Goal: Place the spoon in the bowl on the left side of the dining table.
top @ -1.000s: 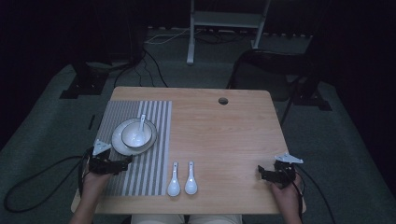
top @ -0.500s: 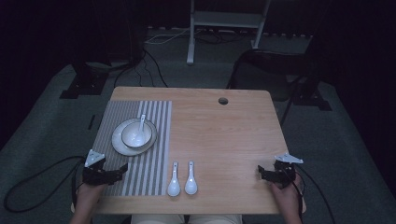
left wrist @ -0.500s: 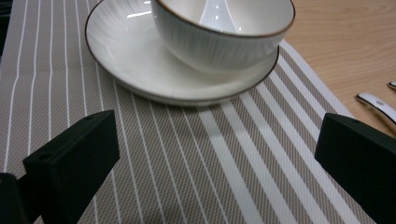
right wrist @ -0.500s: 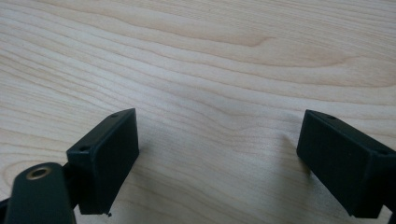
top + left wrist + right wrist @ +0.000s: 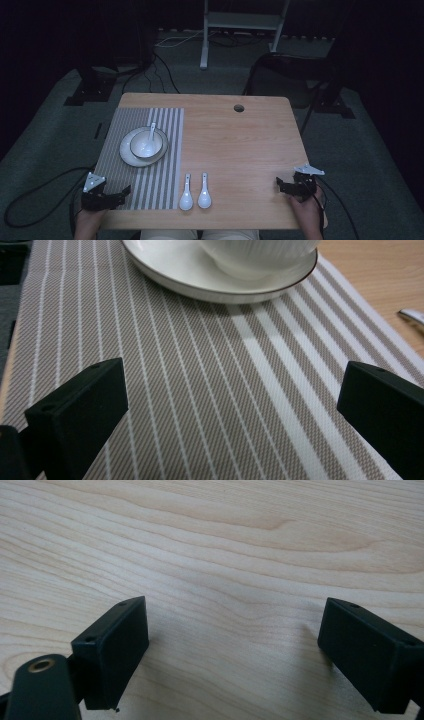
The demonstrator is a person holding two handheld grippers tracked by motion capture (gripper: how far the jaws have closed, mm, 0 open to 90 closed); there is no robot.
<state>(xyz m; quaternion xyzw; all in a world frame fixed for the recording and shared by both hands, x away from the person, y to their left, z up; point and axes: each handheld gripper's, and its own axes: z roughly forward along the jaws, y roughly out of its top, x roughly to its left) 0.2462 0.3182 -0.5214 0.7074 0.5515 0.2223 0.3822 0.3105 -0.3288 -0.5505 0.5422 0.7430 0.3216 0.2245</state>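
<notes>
A white bowl (image 5: 147,143) with a white spoon (image 5: 150,134) in it sits on a white saucer (image 5: 129,154) on the striped placemat (image 5: 155,175) at the table's left. Two more white spoons (image 5: 185,199) (image 5: 204,196) lie side by side near the front edge, just right of the mat. My left gripper (image 5: 124,194) rests at the mat's front left corner, open and holding nothing; its view shows the saucer (image 5: 200,280) and bowl (image 5: 255,255) ahead. My right gripper (image 5: 278,184) sits open on bare wood at the front right, holding nothing (image 5: 235,645).
The wooden table (image 5: 240,150) has a round cable hole (image 5: 239,108) near its far edge. Cables run over the grey carpet at the left, and dark stands and a white frame stand behind the table.
My left gripper has drawn back toward the front left corner of the placemat, away from the saucer. The right gripper has stayed in place.
</notes>
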